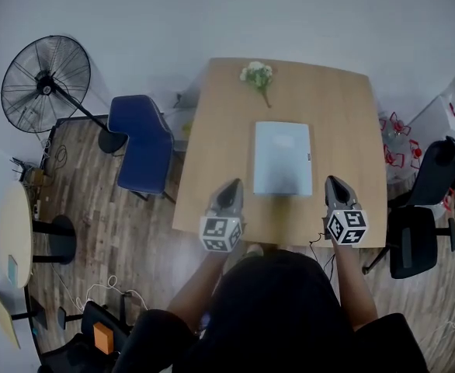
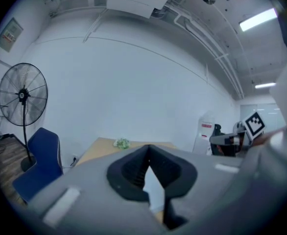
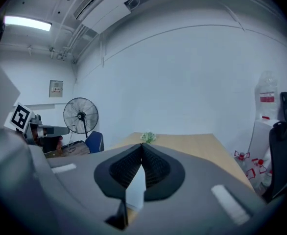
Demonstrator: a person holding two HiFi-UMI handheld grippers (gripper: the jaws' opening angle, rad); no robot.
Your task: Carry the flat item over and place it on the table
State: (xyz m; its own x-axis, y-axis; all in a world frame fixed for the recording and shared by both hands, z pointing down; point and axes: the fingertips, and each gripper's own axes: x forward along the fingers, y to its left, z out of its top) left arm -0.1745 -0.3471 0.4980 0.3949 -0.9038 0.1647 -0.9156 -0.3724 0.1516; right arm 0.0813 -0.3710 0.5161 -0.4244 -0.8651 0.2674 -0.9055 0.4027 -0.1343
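Observation:
A flat pale-blue rectangular item (image 1: 282, 158) lies on the wooden table (image 1: 352, 130), near its middle. My left gripper (image 1: 232, 183) hovers just left of the item's near corner, its jaws shut and empty. My right gripper (image 1: 333, 179) hovers just right of the other near corner, also shut with nothing in it. In the left gripper view the dark jaws (image 2: 147, 147) meet at the tips, and a pale strip of the item (image 2: 155, 190) shows below them. The right gripper view shows the same: jaws (image 3: 142, 145) closed, and the pale item (image 3: 136, 190) beyond.
A small bunch of white flowers (image 1: 258, 74) lies at the table's far edge. A blue chair (image 1: 144, 142) and a standing fan (image 1: 46, 84) are to the left. A black office chair (image 1: 418, 231) stands right of the table. A round side table (image 1: 14, 235) is at far left.

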